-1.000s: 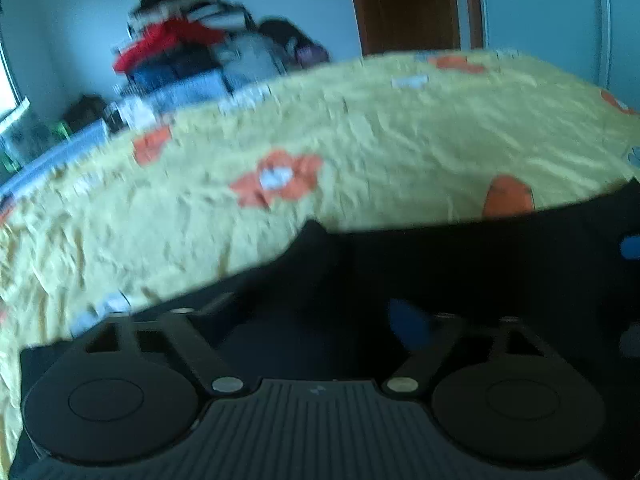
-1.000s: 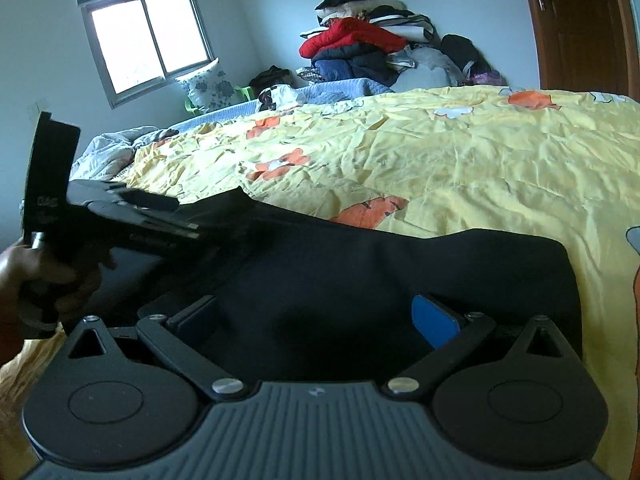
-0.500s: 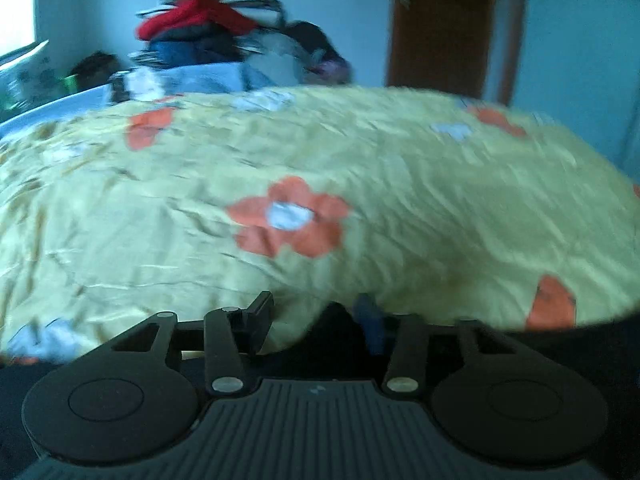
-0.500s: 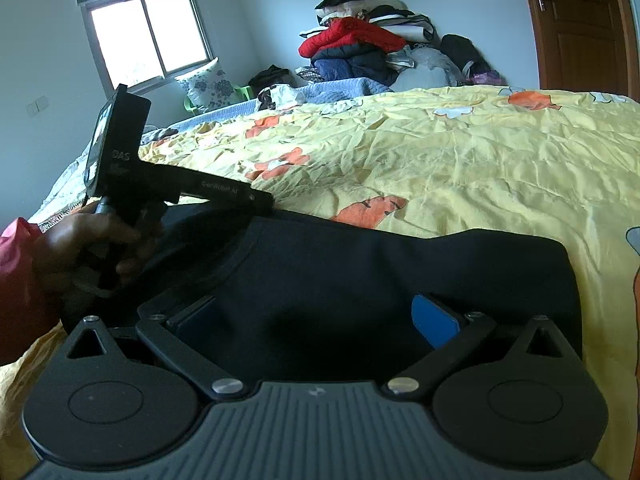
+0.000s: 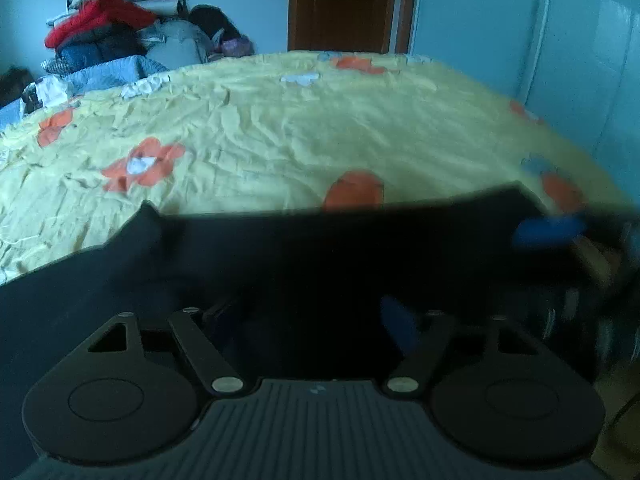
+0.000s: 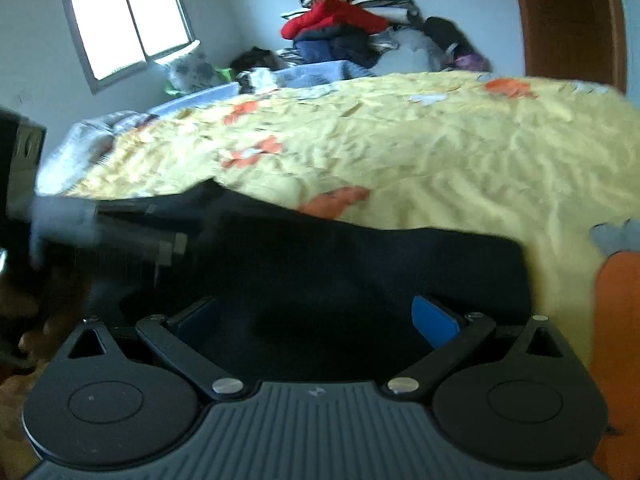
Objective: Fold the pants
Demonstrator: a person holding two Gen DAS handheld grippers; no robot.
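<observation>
1. The dark navy cloth pants (image 6: 360, 272) lie flat along the near edge of the bed, on its yellow sheet with orange flowers (image 6: 440, 160); a raised corner peaks at about 10 o'clock in the left wrist view.
2. The left tongs (image 5: 308, 320) are opening over the fabric, pads not pressing it. Let them spread fully, then bite only the top layer at an edge.
3. The right tongs (image 6: 324, 320) stand wide over the pants, holding nothing; the cloth's end lies toward 2 o'clock.
4. I judge a fresh fold is being set up: grip both corners evenly and lift together, so the layers stay aligned.
5. The pile of clothes (image 6: 348, 36) at 12 o'clock sits well apart.
</observation>
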